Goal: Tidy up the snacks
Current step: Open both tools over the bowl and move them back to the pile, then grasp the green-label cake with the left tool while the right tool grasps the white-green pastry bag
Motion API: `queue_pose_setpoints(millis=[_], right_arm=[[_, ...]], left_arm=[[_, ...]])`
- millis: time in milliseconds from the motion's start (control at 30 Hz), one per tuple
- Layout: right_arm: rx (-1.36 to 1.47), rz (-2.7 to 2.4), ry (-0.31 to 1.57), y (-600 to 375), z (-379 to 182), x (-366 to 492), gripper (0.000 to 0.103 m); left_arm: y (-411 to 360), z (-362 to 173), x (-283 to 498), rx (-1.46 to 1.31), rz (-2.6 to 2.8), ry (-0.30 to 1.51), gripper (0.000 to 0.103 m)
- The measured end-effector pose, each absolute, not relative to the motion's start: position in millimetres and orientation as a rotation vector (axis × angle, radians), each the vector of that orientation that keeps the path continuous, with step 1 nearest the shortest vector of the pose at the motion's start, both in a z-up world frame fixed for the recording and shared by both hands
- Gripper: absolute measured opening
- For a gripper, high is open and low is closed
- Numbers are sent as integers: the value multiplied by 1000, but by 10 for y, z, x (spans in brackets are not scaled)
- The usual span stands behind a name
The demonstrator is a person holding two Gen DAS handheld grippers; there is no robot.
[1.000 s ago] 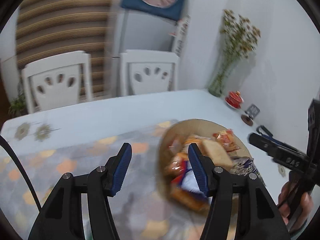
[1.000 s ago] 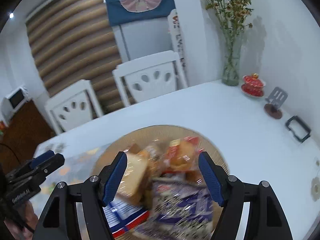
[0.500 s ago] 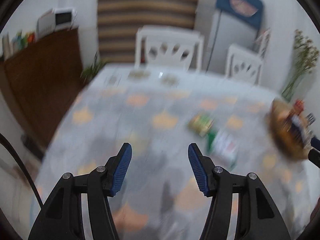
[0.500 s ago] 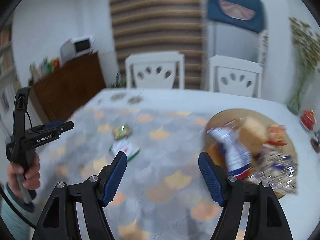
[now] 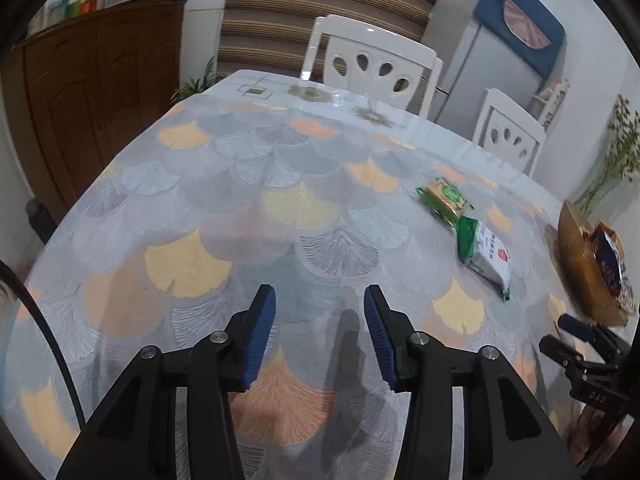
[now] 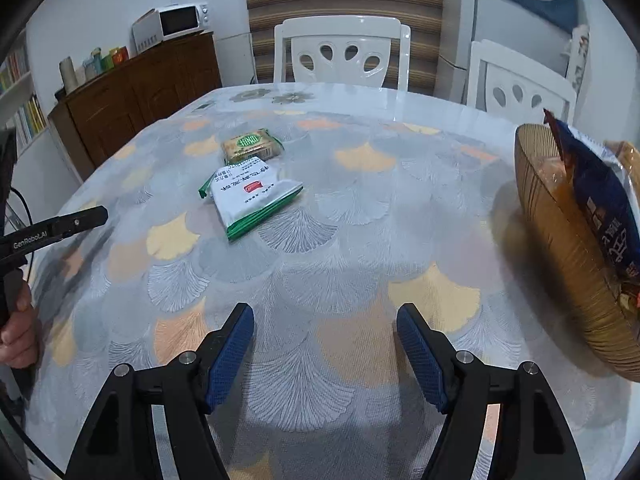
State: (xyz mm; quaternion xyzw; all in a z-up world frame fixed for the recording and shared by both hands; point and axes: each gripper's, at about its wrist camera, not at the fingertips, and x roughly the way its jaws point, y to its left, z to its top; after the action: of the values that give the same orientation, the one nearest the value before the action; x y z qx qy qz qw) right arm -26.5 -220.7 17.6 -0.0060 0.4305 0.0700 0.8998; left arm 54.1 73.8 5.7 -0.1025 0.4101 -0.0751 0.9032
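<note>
Two snack packs lie loose on the patterned tablecloth: a white pack with green edges (image 6: 250, 200) (image 5: 486, 250) and, just behind it, a tan biscuit pack with a green logo (image 6: 252, 146) (image 5: 444, 196). A wooden bowl (image 6: 560, 248) (image 5: 580, 264) full of snack bags, a blue one on top, stands at the right. My left gripper (image 5: 319, 312) hovers open over bare cloth, well to the left of the packs. My right gripper (image 6: 325, 328) is open and empty too, nearer the front edge, between the packs and the bowl.
Two white chairs (image 6: 342, 54) stand behind the table. A brown cabinet (image 5: 96, 92) with a microwave (image 6: 182, 20) fills the left wall. A fridge (image 5: 496, 48) and a vase of dried flowers (image 5: 616, 168) are at the back right. A hand (image 6: 16, 324) holds the left gripper's handle.
Both grippers swung away from above the bowl toward the left and came lower over the cloth. The bowl now sits at the right edge of both views, and the two loose packs have come into sight.
</note>
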Motion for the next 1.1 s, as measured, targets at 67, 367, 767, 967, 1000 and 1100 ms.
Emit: queue_pose_setpoints(millis=[67,367,767,967,1000,1100], right_arm=[[-19,143,893,-2197,172,-264,72],[-2,165,906,-2196,166,-218,79],[-91,296,1009,-1988,188,-111,93],[-186,372,939,-1793,340,262,93],[-168,387,933,-1798,334,335,93],[-129,435,938,-1781,288,562,93]], left_arm=[[754,57,536,-230,-149,846,58],[784,70,524,-239,-131,846,77],[554,264,721,-130,-228,901,77],[25,474,1207,49,-423,876,77],[-73,435,1328,82,-450,881,77],[-270,328,1592,122,-536,914,77]])
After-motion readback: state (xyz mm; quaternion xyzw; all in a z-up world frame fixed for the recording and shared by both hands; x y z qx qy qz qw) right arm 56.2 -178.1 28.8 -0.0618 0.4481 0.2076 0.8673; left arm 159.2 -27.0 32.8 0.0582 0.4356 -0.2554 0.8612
